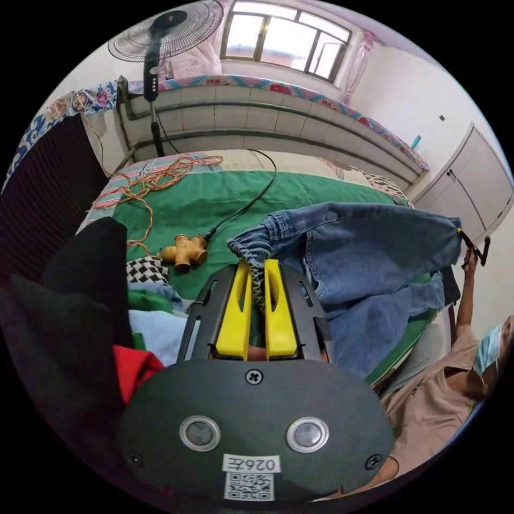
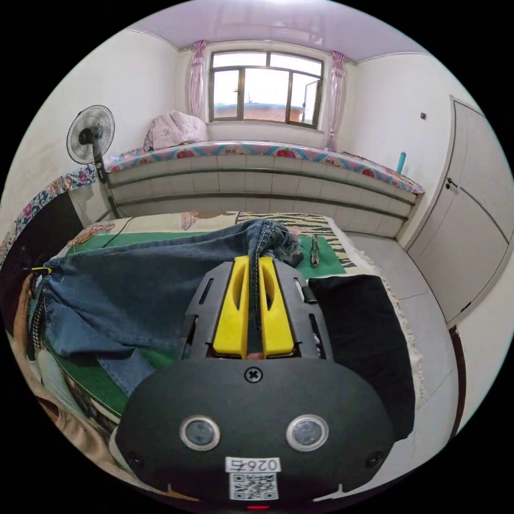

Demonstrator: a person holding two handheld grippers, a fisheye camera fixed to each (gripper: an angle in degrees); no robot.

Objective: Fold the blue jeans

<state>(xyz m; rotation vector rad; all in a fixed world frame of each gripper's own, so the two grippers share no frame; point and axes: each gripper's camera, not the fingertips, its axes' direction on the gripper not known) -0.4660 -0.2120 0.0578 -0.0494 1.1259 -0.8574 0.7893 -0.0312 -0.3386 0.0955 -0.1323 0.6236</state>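
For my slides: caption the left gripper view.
Left tongs shut on the jeans, lifting them over the green bedcover.

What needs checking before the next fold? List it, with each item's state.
1. Left gripper shut on the blue jeans: ok.
2. Right gripper shut on the jeans' other end: ok.
3. Jeans stretched between both grippers, above the green cover: ok.
4. Landing area free: not ok, the brown connector and its cable lie on the cover.
5. Black garment apart from the jeans: ok.
6. Legs aligned: cannot tell.
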